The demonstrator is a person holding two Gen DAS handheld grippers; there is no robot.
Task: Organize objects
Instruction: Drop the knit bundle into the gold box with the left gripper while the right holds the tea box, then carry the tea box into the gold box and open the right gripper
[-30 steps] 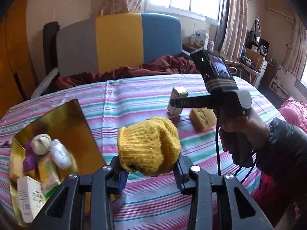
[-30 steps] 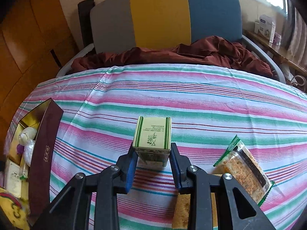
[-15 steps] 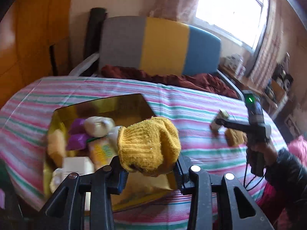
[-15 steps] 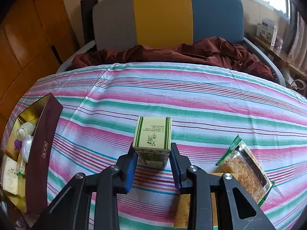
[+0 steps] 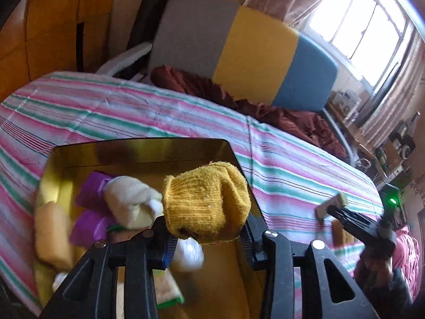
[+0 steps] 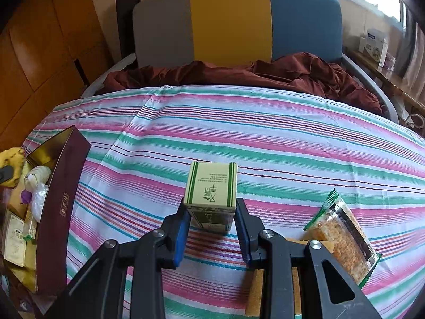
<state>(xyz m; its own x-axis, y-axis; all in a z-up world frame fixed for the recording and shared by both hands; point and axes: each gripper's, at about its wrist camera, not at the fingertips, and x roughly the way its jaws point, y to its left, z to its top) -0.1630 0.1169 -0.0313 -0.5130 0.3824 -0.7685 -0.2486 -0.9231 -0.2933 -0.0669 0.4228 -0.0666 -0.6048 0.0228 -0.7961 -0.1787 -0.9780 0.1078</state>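
Observation:
My left gripper (image 5: 205, 228) is shut on a rolled yellow knit cloth (image 5: 205, 207) and holds it above the open gold-lined box (image 5: 138, 151). The box holds a white roll (image 5: 127, 202), purple packets (image 5: 90, 226), a tan sponge (image 5: 51, 236) and other small packs. My right gripper (image 6: 212, 226) is shut on a small green-and-cream box (image 6: 211, 192), held just above the striped tablecloth (image 6: 265, 138). The right gripper also shows in the left wrist view (image 5: 332, 207). The gold-lined box shows in the right wrist view (image 6: 61, 199) at the far left.
A clear-wrapped snack bar (image 6: 345, 236) and a tan sponge (image 6: 276, 287) lie on the cloth by my right gripper. A grey, yellow and blue chair back (image 6: 233, 18) with a maroon cloth (image 6: 239, 71) stands behind the table.
My left gripper has carried the yellow cloth leftwards from over the tablecloth to above the gold-lined box. My right gripper has kept its hold on the small box and hardly moved.

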